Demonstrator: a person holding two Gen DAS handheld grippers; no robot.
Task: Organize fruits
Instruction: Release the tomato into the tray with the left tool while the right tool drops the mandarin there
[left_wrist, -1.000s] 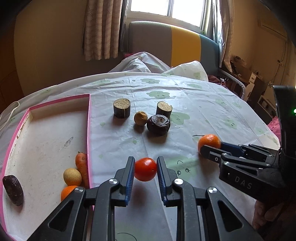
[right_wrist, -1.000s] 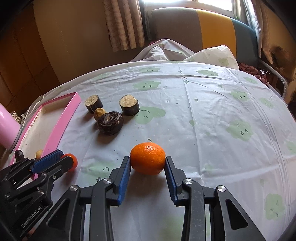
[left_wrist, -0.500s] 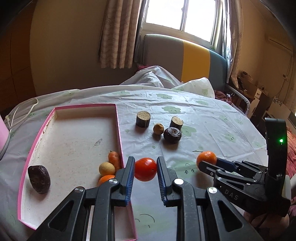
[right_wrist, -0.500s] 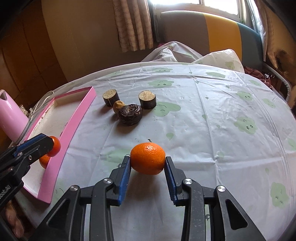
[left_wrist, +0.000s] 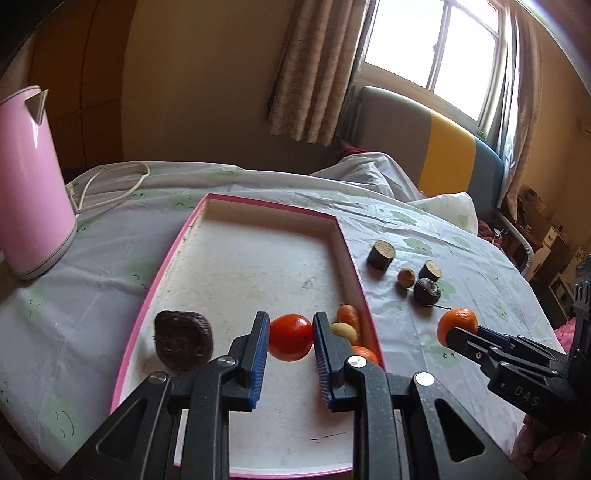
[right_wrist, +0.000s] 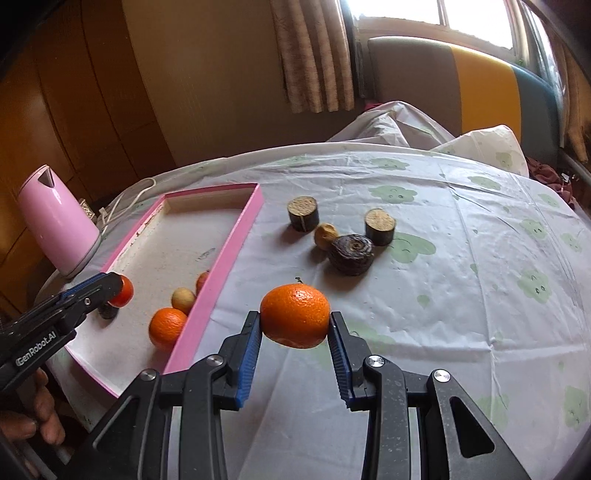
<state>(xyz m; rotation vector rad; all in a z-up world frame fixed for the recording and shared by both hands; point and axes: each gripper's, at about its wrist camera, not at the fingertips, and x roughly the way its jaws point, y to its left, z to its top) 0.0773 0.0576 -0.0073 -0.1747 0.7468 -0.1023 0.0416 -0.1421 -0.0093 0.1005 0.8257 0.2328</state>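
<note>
Your left gripper has its jaws clamped on a red-orange fruit, held over the pink-rimmed tray. In that view a dark wrinkled fruit lies in the tray at 9 o'clock of your load, near its left rim. At 3 o'clock, against the right wall, crowd a pale yellow fruit, a carrot and a small orange, the last partly hidden behind your right finger.

Your right gripper is clamped on an orange, held above the flowered tablecloth just outside the tray's right wall. At 12 o'clock of it, on the cloth, sits a cluster: a dark ridged fruit, a small tan fruit touching it, and two cut brown cylinders behind. A pink kettle stands at 10 o'clock, beyond the tray's far left side, its white cord trailing across the cloth.
</note>
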